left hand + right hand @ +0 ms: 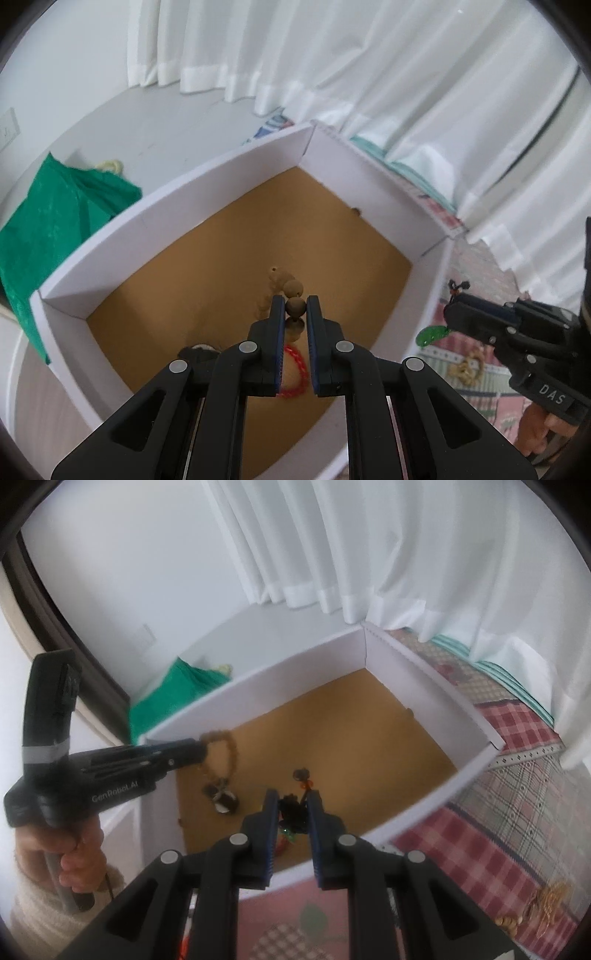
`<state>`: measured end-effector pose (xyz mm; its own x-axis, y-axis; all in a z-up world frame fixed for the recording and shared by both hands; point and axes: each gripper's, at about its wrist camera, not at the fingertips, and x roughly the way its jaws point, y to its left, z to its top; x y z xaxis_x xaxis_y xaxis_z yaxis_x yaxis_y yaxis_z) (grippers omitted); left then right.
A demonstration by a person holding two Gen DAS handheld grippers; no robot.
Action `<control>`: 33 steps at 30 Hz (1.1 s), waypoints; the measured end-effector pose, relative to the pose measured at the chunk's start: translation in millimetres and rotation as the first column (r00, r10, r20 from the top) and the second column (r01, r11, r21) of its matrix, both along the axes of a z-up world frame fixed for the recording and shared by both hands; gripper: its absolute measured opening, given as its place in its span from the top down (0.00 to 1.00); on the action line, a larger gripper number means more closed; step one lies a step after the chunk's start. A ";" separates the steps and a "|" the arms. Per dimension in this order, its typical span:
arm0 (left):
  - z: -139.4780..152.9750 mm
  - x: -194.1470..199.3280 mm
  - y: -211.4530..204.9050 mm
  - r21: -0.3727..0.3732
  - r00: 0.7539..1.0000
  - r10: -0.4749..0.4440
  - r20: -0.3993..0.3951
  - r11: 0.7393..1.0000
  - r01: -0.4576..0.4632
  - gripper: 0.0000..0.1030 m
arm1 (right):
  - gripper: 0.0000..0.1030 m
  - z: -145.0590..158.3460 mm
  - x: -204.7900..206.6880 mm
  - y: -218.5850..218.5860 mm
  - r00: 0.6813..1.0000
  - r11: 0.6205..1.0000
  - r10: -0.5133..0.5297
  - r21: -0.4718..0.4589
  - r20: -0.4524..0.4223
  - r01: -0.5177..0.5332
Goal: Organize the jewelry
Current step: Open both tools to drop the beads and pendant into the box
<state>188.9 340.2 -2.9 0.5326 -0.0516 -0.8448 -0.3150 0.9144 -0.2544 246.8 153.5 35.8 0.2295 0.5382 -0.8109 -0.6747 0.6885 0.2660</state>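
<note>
My left gripper (295,304) is shut on a brown wooden bead bracelet (294,291), which it holds above the brown floor of a white-walled box (166,229). In the right wrist view the left gripper (203,751) is over the box's left wall (295,672), and the bead string (225,749) dangles from it with dark beads at its lower end. My right gripper (291,797) is shut on a black cord pendant (291,808) with green and red bits, above the box's near wall. From the left wrist view the right gripper (448,314) is outside the box, with the green pendant (432,334) hanging from it.
A red chain (297,373) shows below my left fingers over the box floor. Gold jewelry (546,904) lies on the checkered cloth (517,812) to the right of the box. A green bag (55,221) sits left of the box. White curtains hang behind.
</note>
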 end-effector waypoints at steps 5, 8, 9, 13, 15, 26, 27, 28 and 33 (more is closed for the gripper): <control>-27.5 14.2 -0.7 -0.006 0.998 0.017 -0.056 1.000 -0.017 0.91 | 0.85 -20.8 23.2 18.4 1.000 0.999 -0.016 -0.051 -0.016 0.016; -40.3 19.2 -2.5 0.002 0.997 0.024 -0.078 1.000 -0.024 0.91 | 0.85 -33.5 31.5 26.8 1.000 0.996 -0.013 -0.091 0.003 0.013; -44.7 20.9 -3.7 0.010 0.996 0.026 -0.086 1.000 -0.025 0.91 | 0.85 -36.6 33.7 28.3 1.000 0.995 -0.012 -0.100 0.013 0.013; -56.9 28.2 -6.2 0.024 0.995 0.027 -0.095 0.999 -0.025 0.90 | 0.84 -49.2 38.9 33.8 0.999 0.994 -0.019 -0.107 0.033 0.023; -59.3 29.7 -7.4 0.025 0.995 0.032 -0.090 0.999 -0.030 0.77 | 0.81 -52.1 39.8 36.2 0.999 0.995 -0.024 -0.101 0.041 0.028; -19.2 -7.2 -33.2 0.082 0.999 0.020 0.033 0.996 -0.023 0.25 | 0.48 -5.7 25.4 -14.6 0.985 0.995 -0.092 -0.012 0.149 0.094; -13.5 -15.3 -42.6 0.094 0.999 0.001 0.048 0.996 -0.006 0.21 | 0.44 0.4 22.2 -23.5 0.983 0.995 -0.094 -0.013 0.159 0.097; -9.0 -22.5 -52.3 0.098 0.998 -0.021 0.060 0.995 0.015 0.18 | 0.43 7.0 17.2 -33.7 0.980 0.995 -0.096 -0.014 0.175 0.100; 5.6 -54.6 -111.1 0.127 0.981 -0.168 0.099 0.980 0.155 0.13 | 0.43 37.9 -14.2 -107.7 0.955 0.989 -0.136 -0.028 0.262 0.148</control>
<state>134.3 229.1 2.7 0.6142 -0.0476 -0.7878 -0.1370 0.9766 -0.1658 232.5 45.8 73.7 0.5065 0.4477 -0.7369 -0.6103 0.7898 0.0603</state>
